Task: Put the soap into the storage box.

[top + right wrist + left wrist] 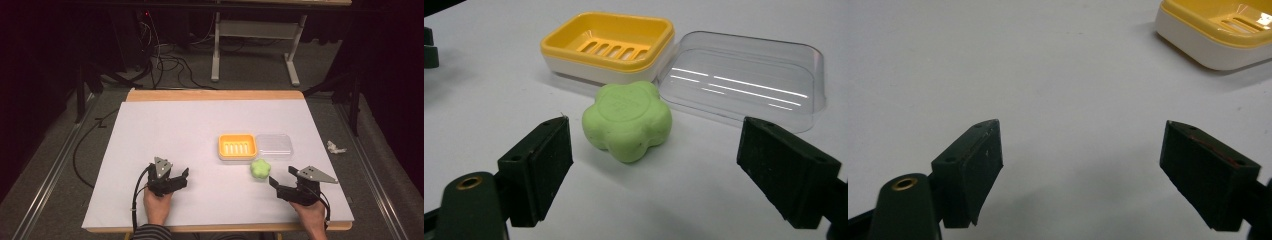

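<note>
right gripper (654,160) jaws wide apart, green flower soap (628,120) sitting on the table just ahead, beside the yellow dish (609,45). left gripper (1080,165) is apart too, empty. an off-centre squeeze could squirt it sideways.

No legible text, labels or numbers.
The green flower-shaped soap (628,120) bears a round embossed stamp on its top face, seen in the right gripper view, but its marks are too faint and blurred to read. The yellow soap dish (610,44) and the clear lid (744,80) beside it carry no readable lettering or brand.
</note>
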